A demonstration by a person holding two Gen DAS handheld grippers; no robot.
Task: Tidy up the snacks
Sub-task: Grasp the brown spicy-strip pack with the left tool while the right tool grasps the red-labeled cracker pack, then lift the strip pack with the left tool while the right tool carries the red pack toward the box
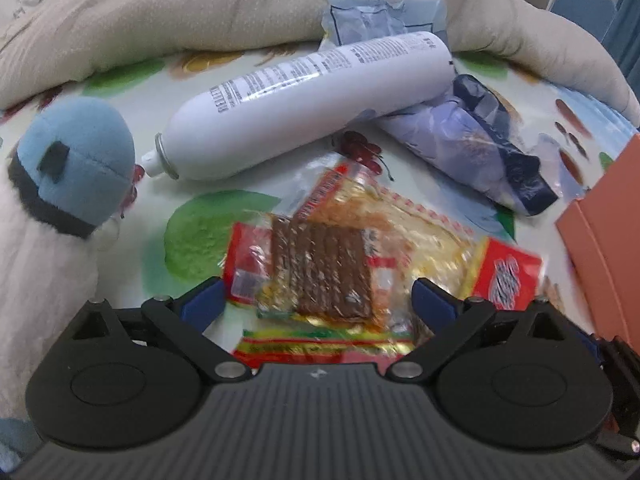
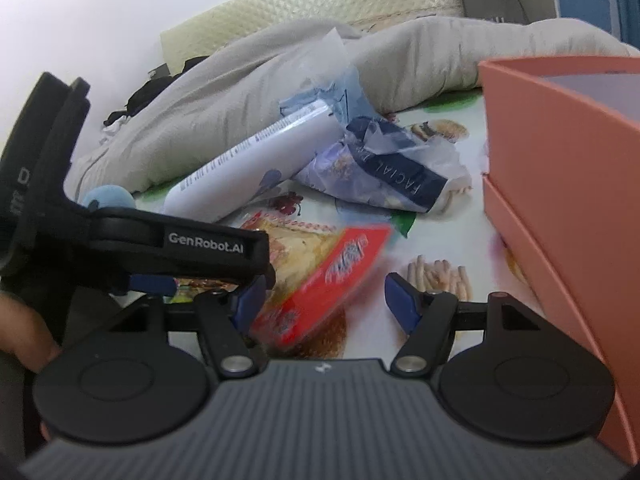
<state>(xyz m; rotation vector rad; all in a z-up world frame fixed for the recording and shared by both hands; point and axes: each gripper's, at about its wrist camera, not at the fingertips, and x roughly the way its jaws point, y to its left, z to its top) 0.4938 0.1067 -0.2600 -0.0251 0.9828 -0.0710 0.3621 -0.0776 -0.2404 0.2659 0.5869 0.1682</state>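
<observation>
Both my grippers are down over the snack pile on the fruit-print sheet. My left gripper has its fingers spread wide with nothing pinched; the snack packets lie between and just past the blue pads, but the pads aren't pressing on them. The pile is a clear pack of brown biscuits on top, a yellow crinkly bag under it and a red packet off to the right, all a bit blurry.

My right gripper is also apart, roughly mid-width, with the red packet lying at a slant between its fingers. Can't see either pad actually touching it.

Behind the snacks lies a white spray can on its side, nozzle toward the left, with a crumpled blue tissue pack touching its far end. A blue plush toy sits at the left, and a grey blanket is bunched up along the back. The pink box stands just to the right, open on top, well clear of the snack pile.
</observation>
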